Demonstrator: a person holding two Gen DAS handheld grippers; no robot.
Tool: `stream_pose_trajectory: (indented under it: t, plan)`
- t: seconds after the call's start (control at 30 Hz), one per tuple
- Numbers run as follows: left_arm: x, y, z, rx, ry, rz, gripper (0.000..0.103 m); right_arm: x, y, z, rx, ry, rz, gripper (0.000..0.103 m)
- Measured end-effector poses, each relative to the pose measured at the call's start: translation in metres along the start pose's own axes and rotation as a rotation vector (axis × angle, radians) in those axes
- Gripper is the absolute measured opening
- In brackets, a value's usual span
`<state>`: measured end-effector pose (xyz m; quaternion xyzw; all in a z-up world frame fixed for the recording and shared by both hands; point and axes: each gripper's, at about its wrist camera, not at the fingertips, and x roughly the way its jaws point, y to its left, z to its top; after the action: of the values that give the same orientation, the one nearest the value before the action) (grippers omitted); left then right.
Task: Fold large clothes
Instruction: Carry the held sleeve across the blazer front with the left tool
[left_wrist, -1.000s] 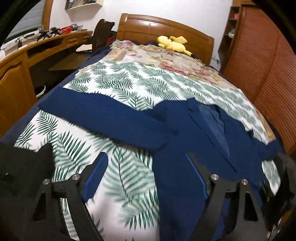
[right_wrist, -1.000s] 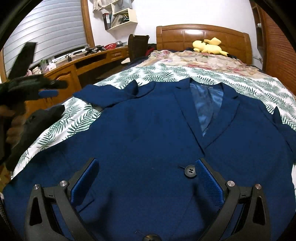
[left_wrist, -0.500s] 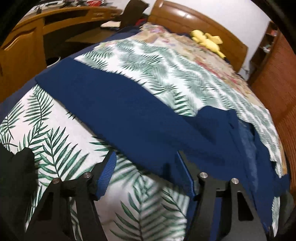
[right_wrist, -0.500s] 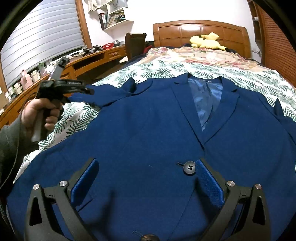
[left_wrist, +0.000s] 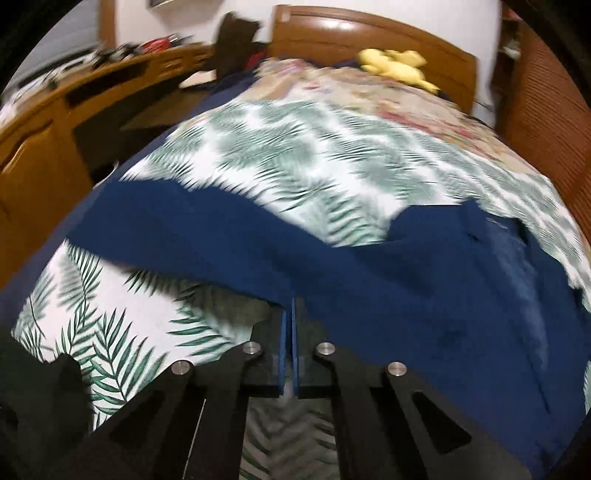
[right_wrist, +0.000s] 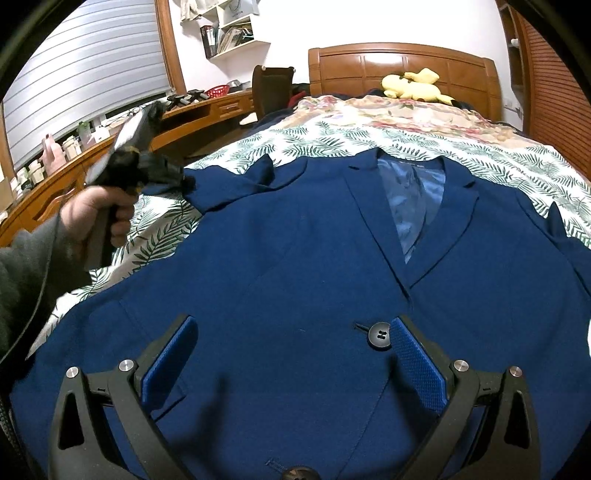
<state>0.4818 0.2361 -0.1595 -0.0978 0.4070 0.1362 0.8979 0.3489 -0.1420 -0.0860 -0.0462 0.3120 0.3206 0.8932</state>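
Note:
A navy blue suit jacket (right_wrist: 303, 258) lies face up on the bed, lapels open over a lighter blue lining. Its left sleeve (left_wrist: 192, 236) stretches out to the left over the leaf-print cover. My left gripper (left_wrist: 288, 314) is shut on the near edge of that sleeve; it also shows in the right wrist view (right_wrist: 173, 181), held in a hand at the sleeve. My right gripper (right_wrist: 291, 332) is open and empty, low over the jacket front, its right pad (right_wrist: 413, 354) beside a black button (right_wrist: 379, 334).
The bed has a white cover with green leaves (left_wrist: 314, 155), a floral quilt (right_wrist: 399, 110) and a yellow plush toy (right_wrist: 413, 86) by the wooden headboard. A wooden desk (right_wrist: 110, 151) runs along the left. A slatted wooden wardrobe (right_wrist: 554, 85) stands at the right.
My left gripper moved forward to the sleeve and closed on its edge; it was open before. My right gripper stayed open over the jacket front.

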Motion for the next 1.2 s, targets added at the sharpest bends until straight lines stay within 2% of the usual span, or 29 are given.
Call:
stream_pose_trajectory:
  t: [0.13,0.27,0.43,0.53,0.6,0.7,0.83,1.1,1.2]
  plan:
    - [-0.043,-0.035,0.006,0.100,-0.061,-0.046,0.002,0.000,0.000,0.000,-0.001,-0.003,-0.001,0.103]
    - [-0.084,-0.069,-0.001,0.169,-0.087,-0.120,0.002,0.000,-0.001,-0.001,0.003,-0.007,0.000,0.103]
    - [-0.101,-0.090,-0.012,0.221,-0.075,-0.140,0.002,0.001,-0.001,-0.001,0.003,-0.008,0.000,0.103]
    - [-0.100,-0.087,-0.017,0.246,-0.063,-0.127,0.018,0.001,-0.001,-0.002,0.004,-0.008,0.001,0.103]
    - [-0.102,-0.080,-0.021,0.243,-0.062,-0.141,0.047,0.002,-0.001,-0.002,0.003,-0.006,0.001,0.103]
    - [-0.110,-0.063,-0.029,0.213,-0.092,-0.148,0.072,0.002,-0.001,-0.002,0.002,-0.005,0.001,0.103]
    - [-0.108,-0.043,-0.033,0.192,-0.126,-0.109,0.076,0.002,-0.001,-0.001,0.000,-0.004,-0.001,0.103]
    - [-0.042,0.015,-0.035,0.079,-0.054,-0.010,0.076,0.003,-0.001,-0.001,-0.007,0.002,-0.003,0.103]
    - [-0.018,0.040,-0.038,-0.004,-0.018,0.009,0.076,0.005,-0.001,-0.001,-0.012,0.007,-0.004,0.103]
